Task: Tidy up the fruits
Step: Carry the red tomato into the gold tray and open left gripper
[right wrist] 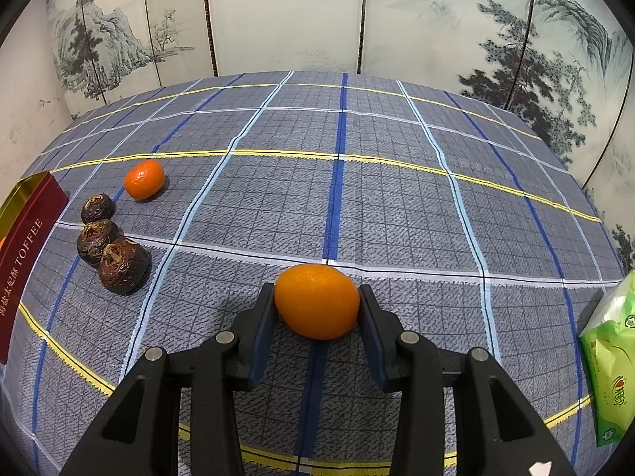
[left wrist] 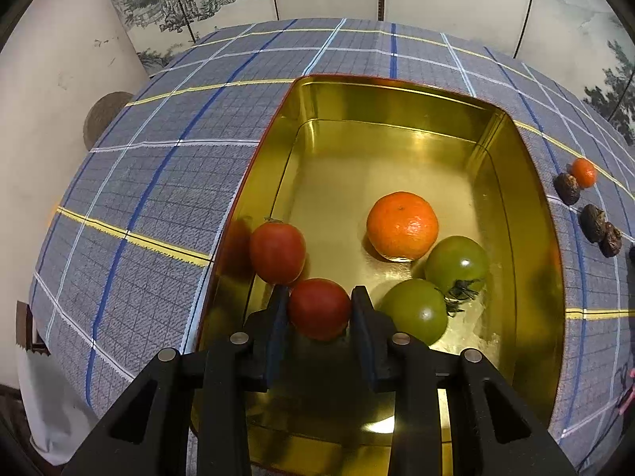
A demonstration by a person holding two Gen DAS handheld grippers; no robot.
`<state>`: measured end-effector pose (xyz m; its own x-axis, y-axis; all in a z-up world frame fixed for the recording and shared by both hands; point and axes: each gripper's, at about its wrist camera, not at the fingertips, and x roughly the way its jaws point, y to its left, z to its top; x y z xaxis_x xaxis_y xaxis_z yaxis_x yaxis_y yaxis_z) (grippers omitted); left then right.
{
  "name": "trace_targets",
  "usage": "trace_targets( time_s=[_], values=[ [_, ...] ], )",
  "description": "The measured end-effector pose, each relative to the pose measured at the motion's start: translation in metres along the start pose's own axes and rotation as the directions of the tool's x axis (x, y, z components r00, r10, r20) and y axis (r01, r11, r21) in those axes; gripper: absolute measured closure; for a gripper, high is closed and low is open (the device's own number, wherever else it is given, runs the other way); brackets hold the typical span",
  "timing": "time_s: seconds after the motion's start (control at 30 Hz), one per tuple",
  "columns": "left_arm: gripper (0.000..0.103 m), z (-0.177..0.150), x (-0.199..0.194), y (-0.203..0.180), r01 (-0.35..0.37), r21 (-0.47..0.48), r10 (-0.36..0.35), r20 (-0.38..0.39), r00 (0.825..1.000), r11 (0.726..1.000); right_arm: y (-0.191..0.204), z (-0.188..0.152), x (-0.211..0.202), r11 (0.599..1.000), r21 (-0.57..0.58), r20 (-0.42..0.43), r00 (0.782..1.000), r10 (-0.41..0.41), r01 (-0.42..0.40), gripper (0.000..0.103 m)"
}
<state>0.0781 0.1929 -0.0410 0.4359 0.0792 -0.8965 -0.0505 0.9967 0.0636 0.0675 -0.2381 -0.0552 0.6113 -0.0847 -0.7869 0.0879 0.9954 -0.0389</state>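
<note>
In the left wrist view my left gripper is shut on a red tomato inside the gold tin. A second red tomato, a mandarin and two green tomatoes lie on the tin's floor. In the right wrist view my right gripper is shut on a yellow-orange oval fruit over the checked cloth. A small mandarin and three dark brown water chestnuts lie on the cloth to its left.
The tin's red outer wall reads TOFFEE at the left edge of the right wrist view. A green packet sits at the right edge. A painted folding screen stands behind the table. The checked cloth covers the table.
</note>
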Motion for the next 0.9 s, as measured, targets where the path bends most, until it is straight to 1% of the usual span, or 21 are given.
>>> trace_targets(
  time_s=[0.17,0.33,0.53,0.6,0.7,0.9],
  values=[
    [0.069,-0.004,-0.011,-0.002,0.001,-0.008,0.000,0.020,1.000,1.000,-0.001,0.000,0.000,1.000,0.002,0.000,1.000,0.002,-0.002,0.065],
    [0.067,-0.005,-0.018,-0.001,0.010,-0.037,-0.008,0.034,0.999,0.999,-0.001,0.000,-0.001,1.000,0.001,0.001,1.000,0.000,0.000,0.067],
    [0.058,-0.008,-0.022,-0.003,0.006,-0.031,-0.004,0.049,0.999,1.000,-0.001,0.001,-0.002,1.000,0.001,-0.001,1.000,-0.007,0.007,0.067],
    [0.049,-0.008,-0.024,-0.001,0.008,-0.040,-0.006,0.056,0.998,0.999,0.001,0.001,-0.003,1.000,0.000,-0.004,1.000,-0.010,0.010,0.067],
    [0.040,-0.009,-0.027,0.000,0.022,-0.054,-0.018,0.071,0.997,0.998,0.002,0.002,-0.006,1.000,-0.001,-0.001,1.000,-0.010,0.010,0.067],
    [0.032,-0.011,-0.036,-0.002,0.027,-0.043,-0.022,0.110,0.994,0.999,0.019,0.009,-0.017,1.000,-0.026,0.014,1.000,0.013,-0.013,0.067]
  ],
)
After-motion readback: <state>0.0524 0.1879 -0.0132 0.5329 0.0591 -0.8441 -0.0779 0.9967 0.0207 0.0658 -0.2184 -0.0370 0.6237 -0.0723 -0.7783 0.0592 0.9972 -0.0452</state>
